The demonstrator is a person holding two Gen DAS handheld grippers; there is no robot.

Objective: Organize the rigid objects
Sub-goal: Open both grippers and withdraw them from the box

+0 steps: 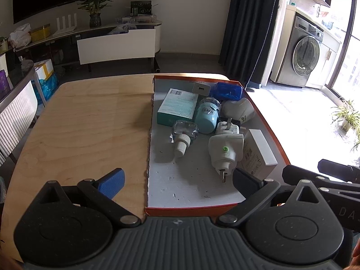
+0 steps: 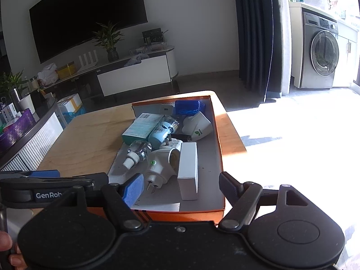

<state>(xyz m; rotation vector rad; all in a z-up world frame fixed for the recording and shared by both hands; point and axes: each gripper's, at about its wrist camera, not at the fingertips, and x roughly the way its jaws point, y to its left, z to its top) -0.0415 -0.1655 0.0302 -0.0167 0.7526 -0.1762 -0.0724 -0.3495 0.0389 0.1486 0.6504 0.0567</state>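
Both grippers are hanging wide open and holding nothing: our left gripper (image 1: 178, 181) is straddling the near left edge of the box, and our right gripper (image 2: 182, 185) is spanning its near end. We are looking at a wooden table (image 1: 90, 121) carrying an orange-walled box (image 1: 265, 121) along its right side. Inside, the teal carton (image 1: 177, 106) is lying at the back, beside the light blue jar (image 1: 207, 117). Nearer us, the white carton (image 1: 258, 155) is touching the white plug-in unit (image 1: 225, 150), with the clear bottle (image 1: 183, 135) lying to the left.
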